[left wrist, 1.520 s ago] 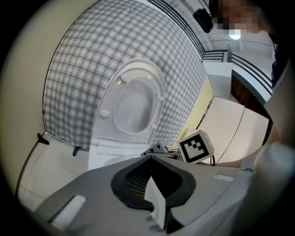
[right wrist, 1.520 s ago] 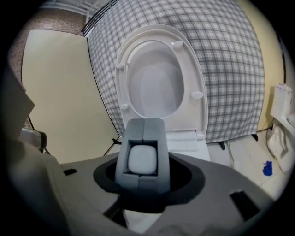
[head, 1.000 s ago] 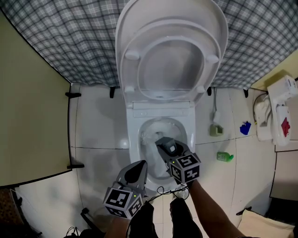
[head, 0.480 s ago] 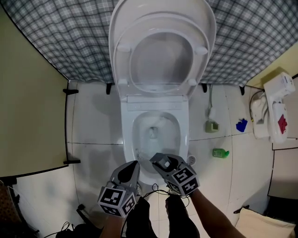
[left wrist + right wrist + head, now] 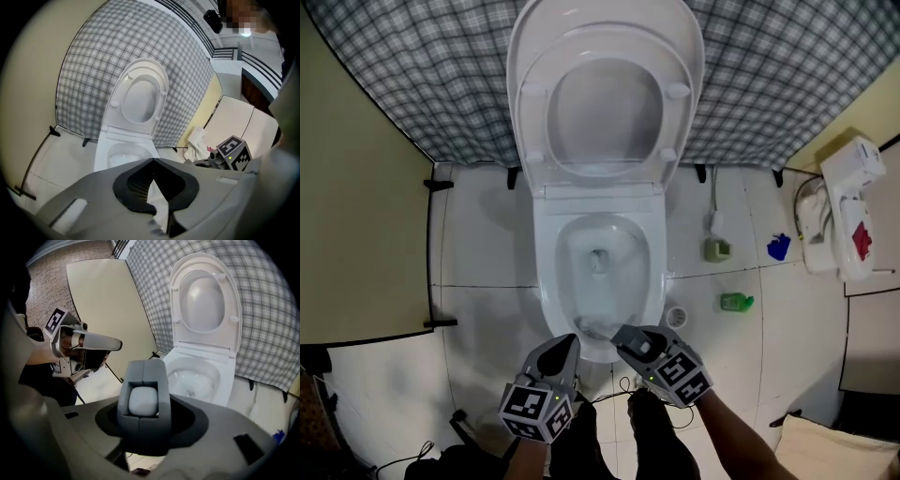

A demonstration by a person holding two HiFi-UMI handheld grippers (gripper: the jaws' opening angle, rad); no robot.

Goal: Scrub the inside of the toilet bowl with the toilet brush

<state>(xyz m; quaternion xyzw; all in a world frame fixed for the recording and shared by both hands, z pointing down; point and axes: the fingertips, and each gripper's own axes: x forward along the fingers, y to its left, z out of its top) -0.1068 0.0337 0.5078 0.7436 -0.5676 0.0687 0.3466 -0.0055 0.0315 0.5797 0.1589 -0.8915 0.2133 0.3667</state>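
Grey plastic fills the foreground of both gripper views. In the left gripper view, the left gripper is seen with its jaws closed tip to tip and nothing caught between them. In the head view it is held at the lower centre of the frame, pointing up the frame toward the toilet but short of its front edge, with the marker cube nearest the camera.

Just to its right, the right gripper is clenched on the pale handle of the toilet brush. The handle is seen end-on between the closed jaws in the right gripper view. In the head view this gripper is angled up and to the left, its tips just at the near rim of the toilet bowl. The brush head lies at that front rim, inside the bowl's lower edge. A bare forearm runs from the lower right corner to this gripper.

Beyond the brush, water is seen at the bottom of the bowl. To the right of the bowl, on the white tiled floor, a green bottle is lying. Farther up the frame, the raised seat is tipped back against the lid. Behind it a plaid curtain is spread across the top of the frame.
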